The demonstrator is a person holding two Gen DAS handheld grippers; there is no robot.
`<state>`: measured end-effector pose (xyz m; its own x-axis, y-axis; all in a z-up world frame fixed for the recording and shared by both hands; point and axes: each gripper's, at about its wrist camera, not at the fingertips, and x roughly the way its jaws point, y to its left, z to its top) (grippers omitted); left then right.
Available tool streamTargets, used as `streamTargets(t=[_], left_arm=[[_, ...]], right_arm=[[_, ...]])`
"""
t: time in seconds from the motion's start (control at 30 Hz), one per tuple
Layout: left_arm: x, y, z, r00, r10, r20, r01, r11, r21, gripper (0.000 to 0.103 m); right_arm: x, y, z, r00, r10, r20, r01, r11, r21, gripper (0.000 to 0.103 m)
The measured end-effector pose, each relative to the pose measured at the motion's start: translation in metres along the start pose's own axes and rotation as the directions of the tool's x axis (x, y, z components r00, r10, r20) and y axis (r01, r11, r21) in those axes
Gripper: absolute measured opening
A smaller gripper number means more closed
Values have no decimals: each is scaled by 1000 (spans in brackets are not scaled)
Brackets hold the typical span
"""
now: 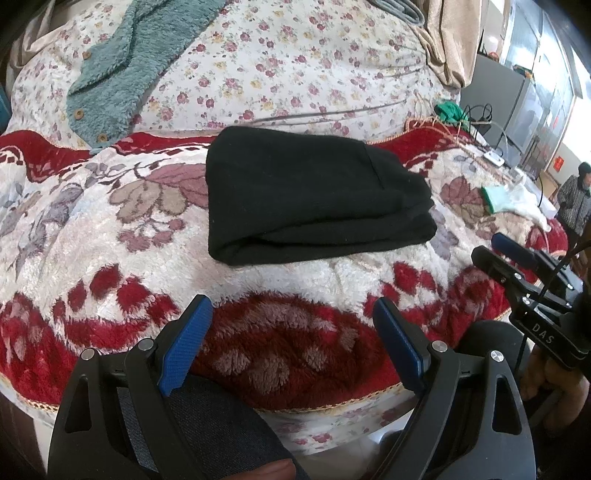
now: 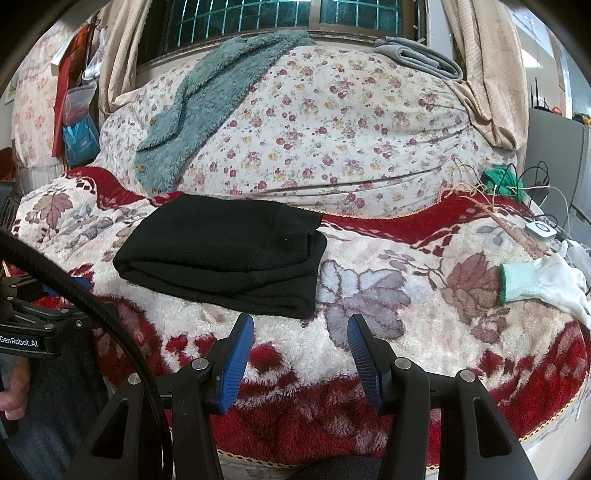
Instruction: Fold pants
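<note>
Closest to me, both sets of tongs are just hanging over the near edge of the bed, holding nothing. The left tongs [image 1: 291,314] have their blue pads spread wide apart above the red border of the plush blanket [image 1: 295,332]. The right tongs [image 2: 301,332] are spread apart too, a bit less, over the same fuzzy red-and-white blanket [image 2: 406,332].

A little further in, the black pants [image 1: 314,195] sit folded into a chunky stacked rectangle in the middle of the blanket, well clear of both tongs; from the right side they [image 2: 225,254] lie ahead and to the left. Off to the right there's a white glove [image 2: 543,280] with a mint cuff lying on the blanket.

Behind all that is a floral quilt [image 2: 332,129] bunched up high, with a teal fleece jacket [image 2: 214,107] draped over it, then beige curtains [image 2: 484,66] and a barred window [image 2: 277,14].
</note>
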<state>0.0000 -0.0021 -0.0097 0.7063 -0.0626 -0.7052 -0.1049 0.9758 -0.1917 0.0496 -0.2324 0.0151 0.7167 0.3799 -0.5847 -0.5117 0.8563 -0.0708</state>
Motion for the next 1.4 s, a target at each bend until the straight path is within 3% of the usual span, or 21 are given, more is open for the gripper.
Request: streamTargets(t=[0.1, 0.23, 0.33, 0.4, 0.47, 0.5, 0.57, 0.63, 0.7, 0.73, 0.87, 0.93, 1.0, 1.03, 1.13, 1.2, 1.3, 1.37, 1.4], left_arm=[[-7, 11, 5, 999, -26, 23, 27, 998, -56, 89], [-9, 38, 18, 996, -64, 68, 76, 977, -198, 89], [-10, 51, 39, 989, -47, 140, 80, 968, -239, 89], [-14, 52, 51, 973, -47, 228, 101, 969, -228, 89], [-16, 53, 56, 942, -102, 320, 180, 958, -222, 89], [-13, 53, 55, 936, -124, 330, 205, 953, -223, 89], [5, 52, 52, 965, -145, 219, 195, 954, -228, 89], [6, 53, 52, 969, -149, 198, 195, 951, -239, 89], [1, 55, 51, 969, -135, 208, 186, 951, -248, 89], [2, 58, 49, 973, -120, 197, 171, 949, -266, 89], [11, 73, 48, 979, -126, 161, 176, 920, -350, 89], [14, 81, 47, 979, -139, 149, 188, 898, -398, 89], [19, 86, 48, 979, -149, 137, 194, 884, -426, 89], [20, 89, 47, 980, -151, 132, 194, 875, -443, 89], [20, 92, 45, 980, -153, 131, 196, 868, -457, 89], [20, 92, 44, 980, -152, 131, 195, 872, -450, 89], [21, 89, 45, 981, -151, 123, 190, 881, -433, 89], [21, 88, 46, 981, -154, 118, 190, 886, -423, 89], [21, 86, 46, 981, -154, 115, 188, 887, -421, 89]], right_arm=[[-1, -8, 0, 1000, 9, 3, -9, 999, 32, 51], [4, -22, 0, 1000, 26, -16, -25, 995, 98, 51], [6, -24, -1, 999, 26, -29, -22, 993, 114, 51], [7, -22, -1, 999, 22, -30, -19, 994, 108, 51], [7, -19, -1, 999, 18, -31, -15, 996, 91, 51], [7, -18, -1, 999, 16, -33, -13, 996, 85, 51], [8, -17, -1, 999, 25, -40, -22, 996, 85, 51], [11, -22, 3, 994, 91, -53, -85, 990, 117, 51], [15, -37, 6, 961, 275, -12, -264, 934, 238, 51], [21, -48, 7, 924, 380, 34, -369, 866, 339, 51], [53, -70, 4, 830, 540, 139, -514, 644, 567, 51], [74, -82, -1, 775, 590, 225, -558, 474, 681, 51], [88, -90, -6, 769, 586, 256, -539, 381, 751, 51], [93, -93, -7, 773, 582, 253, -519, 350, 780, 51], [107, -98, -11, 751, 597, 282, -506, 247, 826, 51], [109, -100, -9, 751, 589, 299, -503, 218, 836, 51], [111, -99, 0, 751, 586, 305, -502, 206, 840, 52], [115, -94, 8, 742, 602, 295, -507, 216, 835, 52], [118, -90, 14, 743, 613, 268, -498, 239, 834, 52]])
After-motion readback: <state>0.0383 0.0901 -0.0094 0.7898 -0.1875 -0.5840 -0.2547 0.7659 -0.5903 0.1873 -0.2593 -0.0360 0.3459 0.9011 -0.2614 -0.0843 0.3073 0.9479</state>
